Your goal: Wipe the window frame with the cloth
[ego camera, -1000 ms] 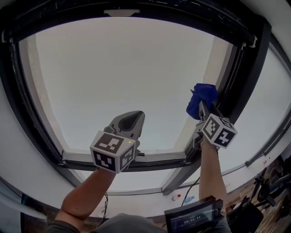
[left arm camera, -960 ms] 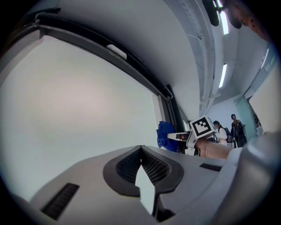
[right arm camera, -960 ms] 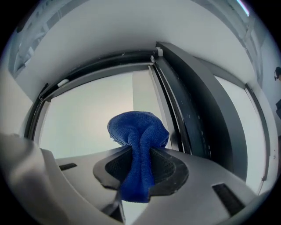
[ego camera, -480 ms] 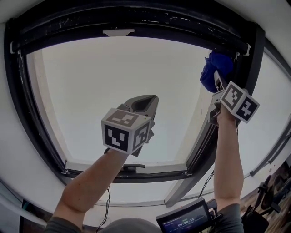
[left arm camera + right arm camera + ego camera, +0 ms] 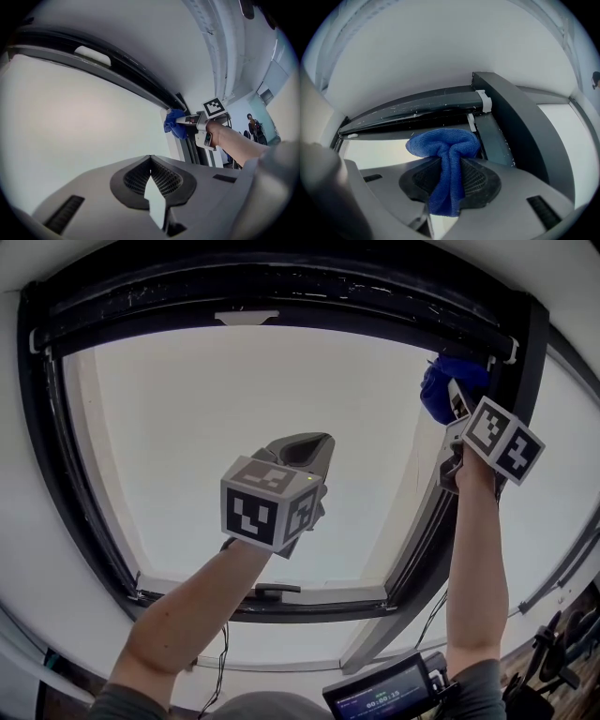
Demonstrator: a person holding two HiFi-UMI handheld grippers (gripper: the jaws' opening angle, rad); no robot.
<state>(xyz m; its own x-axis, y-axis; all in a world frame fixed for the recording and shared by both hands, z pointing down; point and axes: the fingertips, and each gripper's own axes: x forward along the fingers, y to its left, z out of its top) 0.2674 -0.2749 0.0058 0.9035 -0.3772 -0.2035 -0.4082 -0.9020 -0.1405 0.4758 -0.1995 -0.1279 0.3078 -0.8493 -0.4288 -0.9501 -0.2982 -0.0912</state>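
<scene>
The dark window frame (image 5: 281, 285) surrounds a bright pane. My right gripper (image 5: 457, 395) is shut on the blue cloth (image 5: 447, 382), whose bunched end is pressed at the frame's upper right corner, beside the vertical bar (image 5: 521, 381). In the right gripper view the cloth (image 5: 446, 149) bulges out above the jaws of the right gripper (image 5: 449, 174), just under the top bar (image 5: 417, 108) and a white clip (image 5: 483, 101). My left gripper (image 5: 306, 452) is held up before the pane, shut and empty. The left gripper view shows the left gripper (image 5: 150, 174) and the cloth (image 5: 175, 128) far off.
A window handle (image 5: 272, 590) sits on the lower frame bar. A white fitting (image 5: 246, 318) is at the top middle. A second pane (image 5: 562, 456) lies right of the vertical bar. A small screen (image 5: 380, 697) hangs below, and a person (image 5: 253, 124) stands far off.
My right gripper has carried the cloth up along the right frame bar from mid-height to the top corner. My left gripper has risen a little and drifted right.
</scene>
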